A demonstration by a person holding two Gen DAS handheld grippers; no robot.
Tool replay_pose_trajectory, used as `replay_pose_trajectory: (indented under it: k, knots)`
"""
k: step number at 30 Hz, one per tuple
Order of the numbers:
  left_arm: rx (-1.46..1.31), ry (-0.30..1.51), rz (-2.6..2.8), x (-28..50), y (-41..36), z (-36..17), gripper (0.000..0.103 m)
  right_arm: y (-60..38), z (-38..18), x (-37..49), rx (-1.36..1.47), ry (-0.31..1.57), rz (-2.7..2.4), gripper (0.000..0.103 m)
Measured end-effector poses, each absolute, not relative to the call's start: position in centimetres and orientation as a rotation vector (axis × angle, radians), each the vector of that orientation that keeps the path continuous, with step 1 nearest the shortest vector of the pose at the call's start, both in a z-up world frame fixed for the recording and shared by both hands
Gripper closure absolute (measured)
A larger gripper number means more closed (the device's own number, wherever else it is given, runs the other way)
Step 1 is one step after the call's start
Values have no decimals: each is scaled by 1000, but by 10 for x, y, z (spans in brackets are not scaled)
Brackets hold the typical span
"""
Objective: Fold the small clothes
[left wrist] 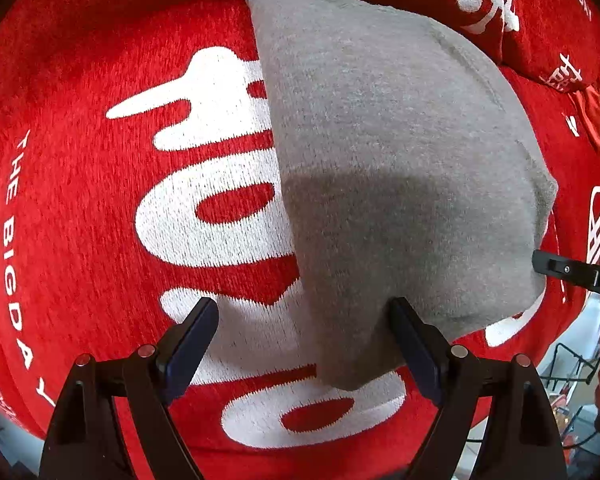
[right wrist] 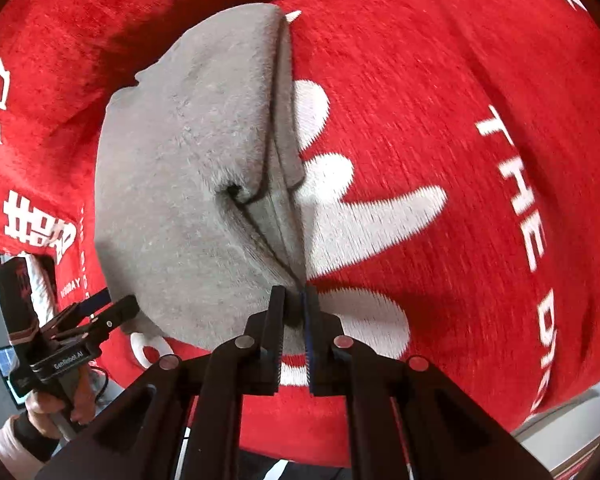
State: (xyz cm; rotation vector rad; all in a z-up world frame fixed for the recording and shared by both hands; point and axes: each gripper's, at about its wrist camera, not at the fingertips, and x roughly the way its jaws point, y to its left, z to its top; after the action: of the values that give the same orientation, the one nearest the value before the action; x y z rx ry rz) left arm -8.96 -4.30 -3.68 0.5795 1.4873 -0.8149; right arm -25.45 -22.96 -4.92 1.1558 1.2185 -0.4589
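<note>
A small grey knit garment (left wrist: pixel 396 168) lies folded on a red blanket with white lettering (left wrist: pixel 100 208). My left gripper (left wrist: pixel 304 320) is open, its jaws wide apart at the garment's near corner, one finger (left wrist: pixel 414 344) touching the cloth edge. In the right wrist view the same grey garment (right wrist: pixel 188 184) shows its layered folded edge. My right gripper (right wrist: pixel 294 300) is shut on the garment's near corner, where the edges meet. The left gripper also shows in the right wrist view (right wrist: pixel 112 312) at the garment's left corner.
The red blanket (right wrist: pixel 460 160) covers the whole work surface, with raised folds of it at the back (left wrist: pixel 520 20). Beyond its near edge are a pale floor and a black wire rack (left wrist: pixel 572 368). The person's hand (right wrist: pixel 60 404) holds the left tool.
</note>
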Motion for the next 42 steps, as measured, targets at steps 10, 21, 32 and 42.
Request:
replay_pose_trajectory:
  k: [10, 21, 32, 42]
  knots:
    - [603, 1487, -806, -87, -35, -24, 15, -217, -40, -277, 1200, 1284, -566, 94]
    - [588, 1481, -802, -85, -32, -4, 15, -237, -20, -289, 1265, 1183, -630, 89]
    - [597, 1492, -781, -81, -45, -1, 15, -238, -22, -280, 1282, 1181, -594, 87]
    - [546, 1459, -763, -72, -51, 9, 0, -244, -19, -272, 1259, 1172, -592, 43]
